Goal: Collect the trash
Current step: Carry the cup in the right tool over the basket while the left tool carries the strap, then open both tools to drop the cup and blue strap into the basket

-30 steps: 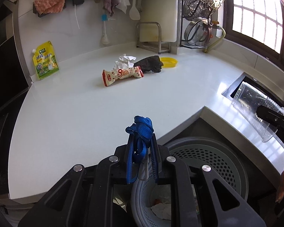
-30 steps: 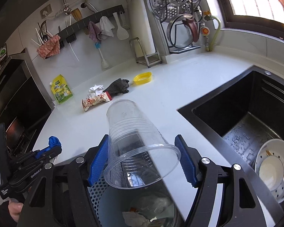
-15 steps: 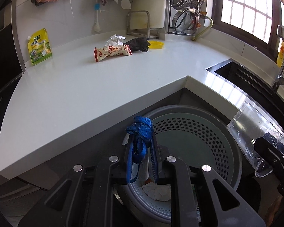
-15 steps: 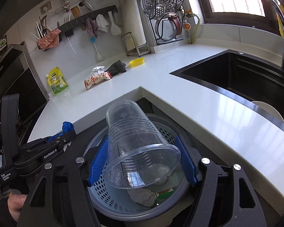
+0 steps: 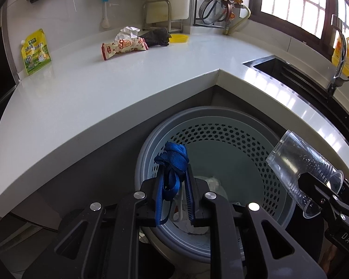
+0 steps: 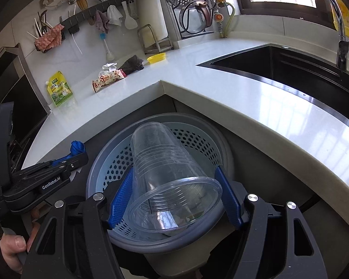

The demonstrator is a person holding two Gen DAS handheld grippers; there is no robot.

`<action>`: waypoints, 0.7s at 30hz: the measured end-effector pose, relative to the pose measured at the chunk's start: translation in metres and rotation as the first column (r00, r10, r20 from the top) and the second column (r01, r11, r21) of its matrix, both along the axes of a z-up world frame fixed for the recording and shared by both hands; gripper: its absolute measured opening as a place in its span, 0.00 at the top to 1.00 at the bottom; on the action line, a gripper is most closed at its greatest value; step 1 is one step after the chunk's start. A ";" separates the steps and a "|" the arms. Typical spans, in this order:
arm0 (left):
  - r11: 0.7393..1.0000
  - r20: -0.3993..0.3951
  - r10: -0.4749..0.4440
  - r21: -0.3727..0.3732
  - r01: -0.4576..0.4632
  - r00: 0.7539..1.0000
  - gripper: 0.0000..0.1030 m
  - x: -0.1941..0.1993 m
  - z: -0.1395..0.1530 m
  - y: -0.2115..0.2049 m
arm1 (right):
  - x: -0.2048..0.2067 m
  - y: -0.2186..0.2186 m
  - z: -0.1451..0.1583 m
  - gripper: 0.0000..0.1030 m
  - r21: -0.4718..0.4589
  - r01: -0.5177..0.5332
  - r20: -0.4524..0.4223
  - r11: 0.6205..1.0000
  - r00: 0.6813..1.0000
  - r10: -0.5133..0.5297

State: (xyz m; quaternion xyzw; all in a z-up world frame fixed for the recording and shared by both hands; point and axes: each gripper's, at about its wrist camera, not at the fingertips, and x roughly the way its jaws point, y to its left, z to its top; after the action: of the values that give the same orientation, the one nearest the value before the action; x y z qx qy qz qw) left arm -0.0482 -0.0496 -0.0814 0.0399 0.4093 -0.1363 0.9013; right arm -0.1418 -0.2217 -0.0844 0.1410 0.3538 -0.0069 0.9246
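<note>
A grey perforated waste bin [image 5: 209, 112] [image 6: 223, 153] stands below the counter's corner, with white scraps at its bottom. My left gripper [image 5: 174, 176] [image 6: 78, 155] is shut on a bunched blue strap [image 5: 175, 153] over the bin's left rim. To its right, my right gripper [image 6: 175, 190] [image 5: 318, 186] is shut on a clear plastic cup [image 6: 165, 162] [image 5: 300, 162] that lies tilted, base forward, above the bin's opening. Far back on the white counter lie a snack wrapper [image 5: 124, 47] [image 6: 108, 79], a crumpled tissue [image 5: 126, 31] and a dark cloth [image 5: 157, 37].
A yellow-green pouch [image 5: 36, 52] leans at the counter's left end and a yellow lid [image 5: 178, 38] lies near the rack. The black sink [image 6: 290, 69] and its faucet [image 6: 339, 30] are at the right. A person's hand [image 6: 14, 246] holds the left gripper.
Both grippers drew back from the counter and sank toward the bin, which now fills the lower views. The strap and the cup stayed in their grips.
</note>
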 end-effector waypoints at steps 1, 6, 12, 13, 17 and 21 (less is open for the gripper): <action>1.000 -0.004 -0.001 0.002 0.001 1.000 0.83 0.001 -0.002 0.000 | 0.002 0.000 -0.002 0.35 0.003 -0.002 -0.007 1.000 1.000 0.002; 1.000 -0.002 0.004 0.005 -0.004 1.000 0.82 0.007 -0.004 0.000 | 0.013 0.001 -0.010 0.35 0.024 -0.017 -0.032 1.000 0.999 0.018; 1.000 -0.015 -0.007 0.019 0.007 1.000 0.81 0.012 -0.010 -0.005 | 0.020 -0.002 -0.016 0.35 0.021 -0.029 -0.054 0.999 0.998 0.030; 1.000 -0.019 -0.008 0.022 0.009 1.000 0.81 0.013 -0.011 -0.005 | 0.022 -0.003 -0.017 0.35 0.020 -0.027 -0.060 0.999 0.998 0.028; 1.000 -0.027 -0.006 0.022 0.007 1.000 0.81 0.018 -0.011 -0.005 | 0.026 -0.004 -0.017 0.35 0.009 -0.025 -0.065 1.000 0.998 0.026; 0.999 -0.029 -0.010 0.030 0.011 1.000 0.81 0.021 -0.011 -0.006 | 0.025 -0.007 -0.019 0.35 0.034 -0.009 -0.067 0.999 0.998 0.011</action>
State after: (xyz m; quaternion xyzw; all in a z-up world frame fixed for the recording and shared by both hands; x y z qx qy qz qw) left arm -0.0276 -0.0555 -0.0921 0.0538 0.4239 -0.1354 0.8939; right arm -0.1172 -0.2290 -0.1031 0.1544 0.3856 -0.0010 0.9096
